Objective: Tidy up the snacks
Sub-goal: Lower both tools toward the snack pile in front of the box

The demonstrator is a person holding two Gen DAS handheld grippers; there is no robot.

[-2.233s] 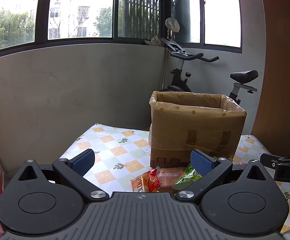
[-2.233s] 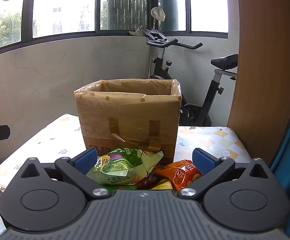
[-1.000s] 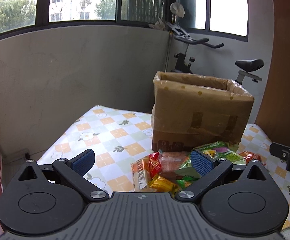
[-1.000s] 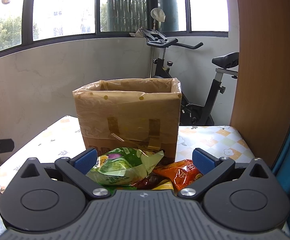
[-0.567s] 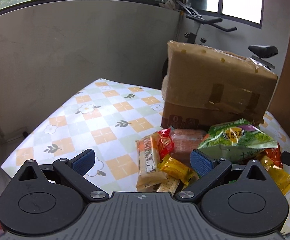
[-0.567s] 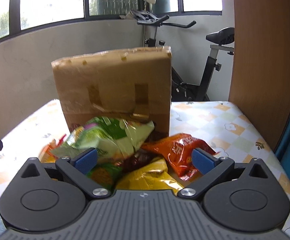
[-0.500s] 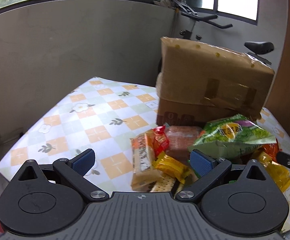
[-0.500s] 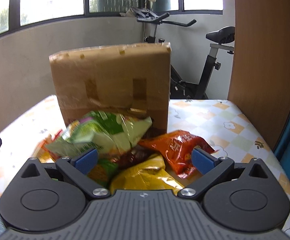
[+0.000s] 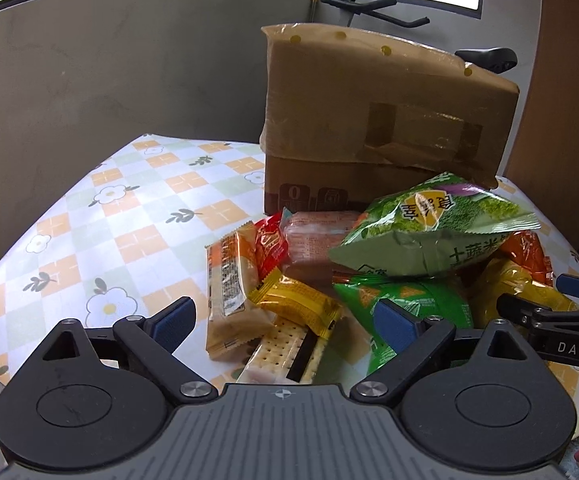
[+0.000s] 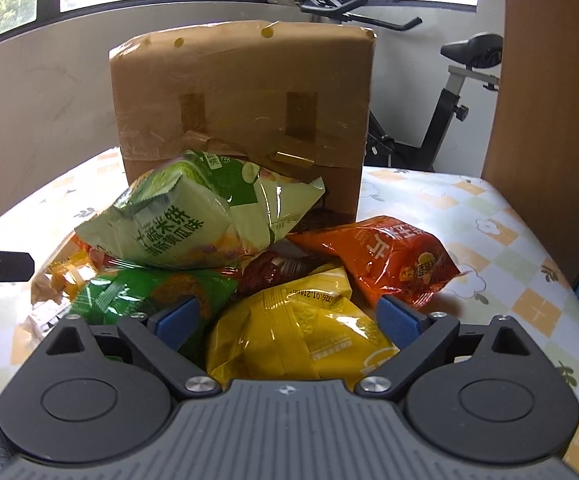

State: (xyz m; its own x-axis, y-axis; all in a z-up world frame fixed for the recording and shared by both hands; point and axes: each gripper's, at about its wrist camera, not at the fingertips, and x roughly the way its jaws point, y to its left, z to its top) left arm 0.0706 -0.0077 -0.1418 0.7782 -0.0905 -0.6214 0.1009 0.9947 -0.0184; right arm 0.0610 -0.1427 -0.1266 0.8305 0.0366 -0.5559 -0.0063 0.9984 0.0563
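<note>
A pile of snack packs lies in front of a brown cardboard box (image 9: 381,120) (image 10: 245,96). On top is a light green chip bag (image 9: 433,228) (image 10: 193,220). My left gripper (image 9: 285,320) is open, low over a beige biscuit pack (image 9: 229,276), a small yellow pack (image 9: 297,300) and a cracker pack (image 9: 285,352). My right gripper (image 10: 289,316) is open, its jaws either side of a yellow bag (image 10: 301,336), with an orange bag (image 10: 389,260) and a dark green bag (image 10: 149,292) beside it. The right gripper also shows in the left wrist view (image 9: 557,312).
The table has a checked flower-pattern cloth (image 9: 129,216). An exercise bike (image 10: 449,92) stands behind the box. A brown wooden panel (image 10: 549,80) is at the right. A grey wall (image 9: 109,72) runs under the windows.
Both grippers have come down and forward toward the snack pile, which now fills the lower view. The box top opening is no longer seen. Both stay open.
</note>
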